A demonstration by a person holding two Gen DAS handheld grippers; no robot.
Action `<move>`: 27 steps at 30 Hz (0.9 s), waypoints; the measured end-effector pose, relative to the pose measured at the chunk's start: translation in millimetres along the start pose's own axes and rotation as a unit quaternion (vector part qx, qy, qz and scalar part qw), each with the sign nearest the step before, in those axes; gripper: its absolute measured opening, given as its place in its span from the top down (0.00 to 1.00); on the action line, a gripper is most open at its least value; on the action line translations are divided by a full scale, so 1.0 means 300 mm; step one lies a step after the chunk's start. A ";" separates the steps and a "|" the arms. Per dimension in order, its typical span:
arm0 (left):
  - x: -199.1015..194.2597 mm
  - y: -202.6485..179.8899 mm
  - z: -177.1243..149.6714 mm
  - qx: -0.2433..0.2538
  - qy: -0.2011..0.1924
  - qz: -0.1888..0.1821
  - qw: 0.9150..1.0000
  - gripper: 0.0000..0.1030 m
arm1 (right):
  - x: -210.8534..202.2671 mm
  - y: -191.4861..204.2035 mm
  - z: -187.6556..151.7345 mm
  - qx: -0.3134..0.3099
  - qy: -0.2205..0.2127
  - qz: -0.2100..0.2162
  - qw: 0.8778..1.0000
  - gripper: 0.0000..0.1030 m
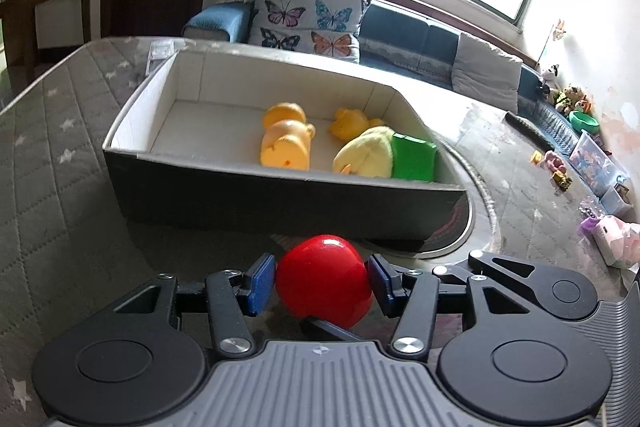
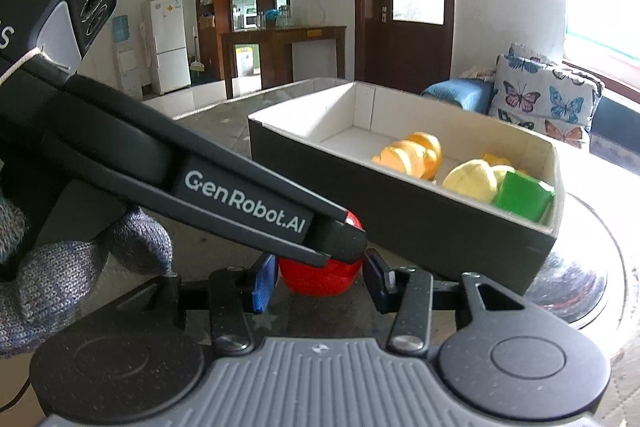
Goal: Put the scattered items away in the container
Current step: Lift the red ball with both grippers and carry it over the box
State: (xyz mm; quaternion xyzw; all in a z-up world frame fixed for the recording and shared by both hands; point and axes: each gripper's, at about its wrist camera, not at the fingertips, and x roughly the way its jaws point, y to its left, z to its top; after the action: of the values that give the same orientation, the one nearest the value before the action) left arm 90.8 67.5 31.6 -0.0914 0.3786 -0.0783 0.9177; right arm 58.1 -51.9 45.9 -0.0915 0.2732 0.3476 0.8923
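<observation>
both grippers sit low in their frames. left gripper point(image 1: 323, 285), at the bottom centre of the left wrist view, has its blue pads point(image 1: 262, 283) pressed to either side of a glossy red apple toy point(image 1: 323, 279), so it is closed on it. in the right wrist view the same left gripper crosses from upper left down to centre as a long black body, held by a grey knit-gloved hand point(image 2: 60, 267) at lower left, its tip over the red toy. right gripper point(image 2: 318, 277), at the bottom centre of its own view, has its pads set apart either side of the red toy; i cannot tell whether they touch it, so its hold is unclear.

largest thing ahead is the container point(image 1: 248, 183), a box with dark outer walls and a white inside, filling the middle of the left view and the centre right of the right view, standing on a grey quilted table cover point(image 1: 60, 155). the red toy is outside it, just before its near wall.

inside the box lie an orange toy point(image 1: 286, 143), a pale yellow plush point(image 1: 366, 155) touching a green block point(image 1: 414, 157) at the right end, and a small yellow duck-like toy point(image 1: 348, 123) behind them.
</observation>
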 end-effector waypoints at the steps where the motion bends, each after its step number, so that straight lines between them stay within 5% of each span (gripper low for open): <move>1: -0.007 -0.006 0.002 0.001 -0.002 -0.001 1.000 0.47 | -0.010 -0.001 0.003 0.000 -0.003 -0.002 1.000 0.55; 27: -0.027 -0.140 0.136 0.032 -0.015 -0.028 0.999 0.47 | -0.130 -0.088 0.091 0.001 -0.026 -0.041 0.999 0.55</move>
State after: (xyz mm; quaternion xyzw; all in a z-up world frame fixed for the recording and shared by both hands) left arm 110.8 32.9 75.1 -0.0739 0.3591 -0.1148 0.9233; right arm 63.7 -84.1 89.4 -0.0930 0.2466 0.3127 0.9126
